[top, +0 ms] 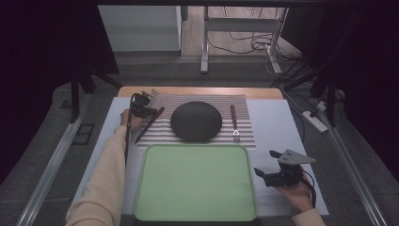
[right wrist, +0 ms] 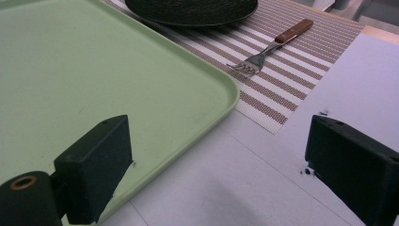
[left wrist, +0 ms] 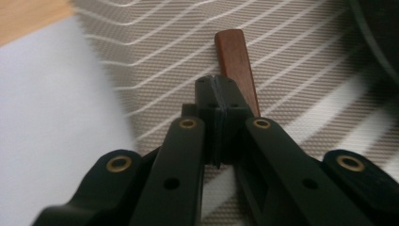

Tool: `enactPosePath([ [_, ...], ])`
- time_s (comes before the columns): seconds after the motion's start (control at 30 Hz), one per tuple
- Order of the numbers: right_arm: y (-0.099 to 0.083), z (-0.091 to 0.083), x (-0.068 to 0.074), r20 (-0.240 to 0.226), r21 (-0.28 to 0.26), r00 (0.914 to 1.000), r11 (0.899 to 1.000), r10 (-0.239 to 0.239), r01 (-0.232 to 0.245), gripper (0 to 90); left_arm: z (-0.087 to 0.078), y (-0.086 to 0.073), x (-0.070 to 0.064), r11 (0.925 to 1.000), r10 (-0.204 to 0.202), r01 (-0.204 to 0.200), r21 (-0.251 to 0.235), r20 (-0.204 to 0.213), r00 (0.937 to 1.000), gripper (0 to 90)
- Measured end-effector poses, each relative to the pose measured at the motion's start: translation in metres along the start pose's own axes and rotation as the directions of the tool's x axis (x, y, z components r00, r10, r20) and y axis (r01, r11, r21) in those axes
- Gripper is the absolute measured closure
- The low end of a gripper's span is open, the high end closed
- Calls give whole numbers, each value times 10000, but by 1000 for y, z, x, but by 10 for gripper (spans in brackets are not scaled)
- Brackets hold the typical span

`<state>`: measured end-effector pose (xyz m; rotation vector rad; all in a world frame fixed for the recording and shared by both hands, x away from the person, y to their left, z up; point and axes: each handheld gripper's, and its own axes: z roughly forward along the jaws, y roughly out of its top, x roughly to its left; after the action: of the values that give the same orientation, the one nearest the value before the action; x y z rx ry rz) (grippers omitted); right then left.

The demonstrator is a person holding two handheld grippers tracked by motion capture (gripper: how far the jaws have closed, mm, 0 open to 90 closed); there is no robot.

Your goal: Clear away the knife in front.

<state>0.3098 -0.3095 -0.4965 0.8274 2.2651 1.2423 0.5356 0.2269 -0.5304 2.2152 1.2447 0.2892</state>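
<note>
The left gripper [top: 142,107] sits with jaws pressed together just over the wooden-handled knife [top: 149,124] left of the round dark plate [top: 196,121] – best spread them, straddle the handle squarely, then clamp – while the right gripper [top: 272,165] waits wide apart.

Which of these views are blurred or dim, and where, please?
High view: dim overall, surroundings nearly black, pale green plastic tray clearest. Left gripper view: left gripper and brown wooden knife handle fairly sharp, the striped woven placemat smeared beside white table cover. Right gripper view: evenly lit; right gripper jaws soft.
</note>
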Motion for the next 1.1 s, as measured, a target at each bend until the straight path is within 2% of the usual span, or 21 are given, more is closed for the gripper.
enactPosePath([
  [0.2, 0, 0, 0, -35, -19, 10000, 10000, 3, -3, 78, 2, 4, -15, 9985, 527, -531, 110, 288, 9982, 887],
  [0.3, 0, 0, 0, -27, -6, 10000, 10000, 12, -12, 78, 2, 4, -21, 9977, 662, -668, 151, 405, 9970, 887],
  [0.53, 0, -1, 0, -37, -5, 10000, 10000, -33, 33, 78, -2, 2, -22, 9979, 618, -624, 186, 340, 9975, 872],
  [0.57, 0, -1, 0, -37, -5, 10000, 10000, -30, 30, 78, -4, 2, -22, 9984, 545, -548, 109, 270, 9981, 837],
  [0.6, 0, -2, 0, -32, -16, 10000, 10000, -24, 24, 78, -8, 2, -21, 9987, 515, -516, 24, 293, 9982, 758],
  [0.63, 0, -2, 0, -42, -22, 10000, 10000, -13, 13, 78, -11, 2, -21, 9985, 544, -543, -37, 315, 9980, 621],
  [0.7, 0, -2, 0, -43, -9, 10000, 10000, -24, 24, 78, -24, 4, -22, 9980, 626, -625, -80, 113, 9980, 526],
  [0.77, 0, -2, 1, -47, 17, 10000, 10000, -31, 31, 78, -30, 4, -23, 9979, 649, -649, -11, 131, 9978, 405],
  [0.83, 0, -2, 1, -50, 14, 10000, 10000, -29, 29, 78, -38, 4, -26, 9975, 690, -693, 144, 156, 9975, 377],
  [0.9, 0, -2, 1, -32, 13, 10000, 10000, -31, 32, 78, -45, 4, -29, 9963, 790, -797, 329, 239, 9966, 286],
  [1.1, 1, -1, 2, -55, -12, 10000, 10000, -62, 62, 79, -61, 1, -37, 9935, 1044, -1052, 437, 208, 9943, 244],
])
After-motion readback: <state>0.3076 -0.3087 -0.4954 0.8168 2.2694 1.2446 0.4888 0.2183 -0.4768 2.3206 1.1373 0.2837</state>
